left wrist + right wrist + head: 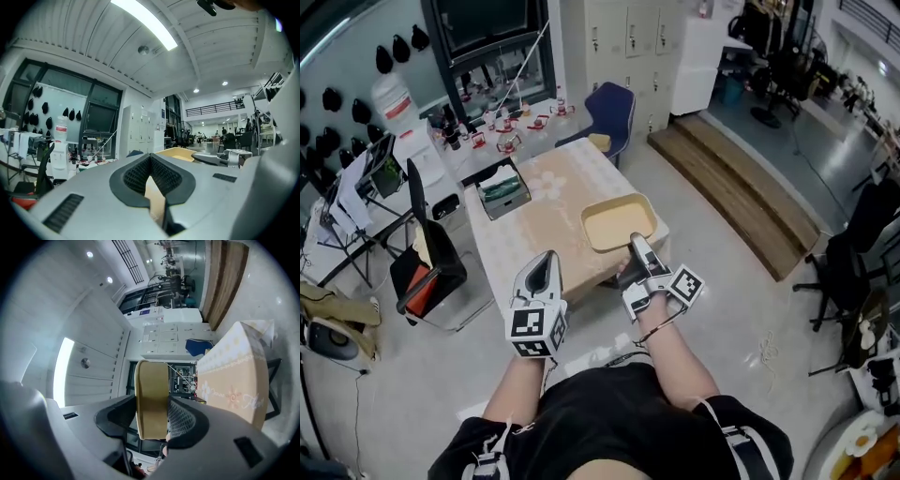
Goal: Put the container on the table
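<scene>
My right gripper (635, 242) is shut on the near rim of a shallow yellow container (619, 223), held over the near right corner of the table (534, 239). I cannot tell whether the container touches the tabletop. In the right gripper view the container's rim (151, 399) sits clamped between the dark pads, with the table (234, 376) off to the right. My left gripper (544, 262) hangs near the table's front edge, left of the container, jaws together and empty. The left gripper view shows the container (176, 153) just beyond its pads.
A beige flowered cloth covers the table. A green-edged box (503, 190) sits at its far left. A blue chair (612, 111) stands behind, a black chair (427, 258) to the left, and wooden steps (731, 178) to the right. A cluttered counter (502, 122) runs along the back.
</scene>
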`<state>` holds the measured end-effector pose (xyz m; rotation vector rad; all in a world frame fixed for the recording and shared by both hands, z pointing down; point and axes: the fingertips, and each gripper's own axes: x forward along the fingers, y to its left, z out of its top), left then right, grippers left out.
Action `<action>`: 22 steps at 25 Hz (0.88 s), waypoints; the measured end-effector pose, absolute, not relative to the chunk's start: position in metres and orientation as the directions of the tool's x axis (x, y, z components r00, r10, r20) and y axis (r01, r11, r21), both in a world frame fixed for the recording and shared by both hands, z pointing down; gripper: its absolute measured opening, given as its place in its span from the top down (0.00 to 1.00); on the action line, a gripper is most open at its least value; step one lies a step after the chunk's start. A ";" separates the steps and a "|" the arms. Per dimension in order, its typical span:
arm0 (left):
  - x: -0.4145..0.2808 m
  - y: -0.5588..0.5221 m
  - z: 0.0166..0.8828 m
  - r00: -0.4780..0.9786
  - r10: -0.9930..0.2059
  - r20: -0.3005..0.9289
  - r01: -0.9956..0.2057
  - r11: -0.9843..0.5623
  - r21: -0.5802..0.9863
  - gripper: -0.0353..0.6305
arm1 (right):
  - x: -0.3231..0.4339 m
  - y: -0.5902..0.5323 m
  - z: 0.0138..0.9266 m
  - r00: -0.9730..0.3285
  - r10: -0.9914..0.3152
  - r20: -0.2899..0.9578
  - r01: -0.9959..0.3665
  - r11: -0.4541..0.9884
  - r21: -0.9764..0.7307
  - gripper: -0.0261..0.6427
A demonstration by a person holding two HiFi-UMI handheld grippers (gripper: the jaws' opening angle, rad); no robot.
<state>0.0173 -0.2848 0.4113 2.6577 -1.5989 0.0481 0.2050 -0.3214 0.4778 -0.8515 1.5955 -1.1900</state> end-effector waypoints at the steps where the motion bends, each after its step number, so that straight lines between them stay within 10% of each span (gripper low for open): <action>1: 0.026 -0.296 0.410 0.467 -0.883 0.046 -0.884 -0.466 0.018 0.93 | 0.213 -0.334 0.477 -0.323 -0.906 -0.272 0.004 0.286 -0.958 0.62; 22: 0.026 -0.449 0.421 0.433 -0.898 0.076 -0.901 -0.432 0.028 0.93 | 0.192 -0.523 0.539 -0.424 -0.893 -0.151 0.018 0.158 -0.987 0.62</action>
